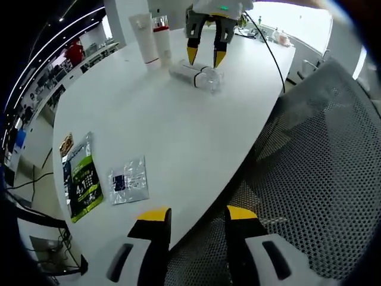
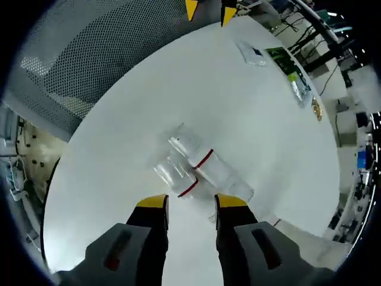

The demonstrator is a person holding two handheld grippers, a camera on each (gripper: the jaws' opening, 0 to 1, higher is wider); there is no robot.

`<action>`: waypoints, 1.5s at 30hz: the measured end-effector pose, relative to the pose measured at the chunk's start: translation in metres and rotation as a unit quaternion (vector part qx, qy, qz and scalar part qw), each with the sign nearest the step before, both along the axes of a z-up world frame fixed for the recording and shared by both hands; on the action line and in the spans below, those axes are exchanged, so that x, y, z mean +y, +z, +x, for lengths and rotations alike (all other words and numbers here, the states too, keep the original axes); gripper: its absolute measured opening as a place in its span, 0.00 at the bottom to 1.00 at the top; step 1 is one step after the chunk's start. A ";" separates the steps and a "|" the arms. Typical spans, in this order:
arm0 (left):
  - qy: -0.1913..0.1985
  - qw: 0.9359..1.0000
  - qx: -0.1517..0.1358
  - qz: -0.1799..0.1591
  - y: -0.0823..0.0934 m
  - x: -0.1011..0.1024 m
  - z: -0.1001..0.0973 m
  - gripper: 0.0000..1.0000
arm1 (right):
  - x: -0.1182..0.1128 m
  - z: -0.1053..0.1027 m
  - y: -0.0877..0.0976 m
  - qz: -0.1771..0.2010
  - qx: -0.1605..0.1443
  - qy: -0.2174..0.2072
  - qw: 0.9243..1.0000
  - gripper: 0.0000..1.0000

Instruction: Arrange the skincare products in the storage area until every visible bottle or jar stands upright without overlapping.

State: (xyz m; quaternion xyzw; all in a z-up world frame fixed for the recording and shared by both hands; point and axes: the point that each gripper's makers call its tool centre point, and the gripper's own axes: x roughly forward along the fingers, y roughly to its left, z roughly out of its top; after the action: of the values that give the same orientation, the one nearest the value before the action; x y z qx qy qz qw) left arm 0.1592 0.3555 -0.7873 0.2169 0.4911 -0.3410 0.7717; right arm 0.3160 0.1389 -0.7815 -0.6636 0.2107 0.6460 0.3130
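Two clear bottles with red bands (image 2: 199, 164) lie on their sides, touching each other, on the white table (image 2: 137, 107). My right gripper (image 2: 190, 202) is open just short of them, nothing between its jaws. From the left gripper view, the right gripper (image 1: 205, 56) hangs open right above the lying bottles (image 1: 196, 76). Behind them a white tube (image 1: 146, 39) and a red-capped bottle (image 1: 162, 39) stand upright. My left gripper (image 1: 197, 214) is open and empty at the table's near edge, far from the bottles; its yellow tips (image 2: 208, 11) appear in the right gripper view.
A green packet (image 1: 80, 176) and a clear sachet (image 1: 128, 182) lie flat near the table edge by my left gripper. A grey mesh chair (image 1: 315, 167) stands against the table's curved edge. A black cable (image 1: 271, 50) runs across the far end.
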 end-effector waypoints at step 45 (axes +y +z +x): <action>0.049 0.988 0.010 -0.147 0.041 -0.050 0.013 0.38 | -0.027 -0.051 0.001 0.233 -0.014 -0.399 0.887 0.18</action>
State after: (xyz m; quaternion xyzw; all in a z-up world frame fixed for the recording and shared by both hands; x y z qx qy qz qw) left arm 0.1725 0.3056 -0.7461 0.0738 0.4534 -0.3734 0.8059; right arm 0.2646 0.1121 -0.7809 -0.4409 0.2966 0.4877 0.6926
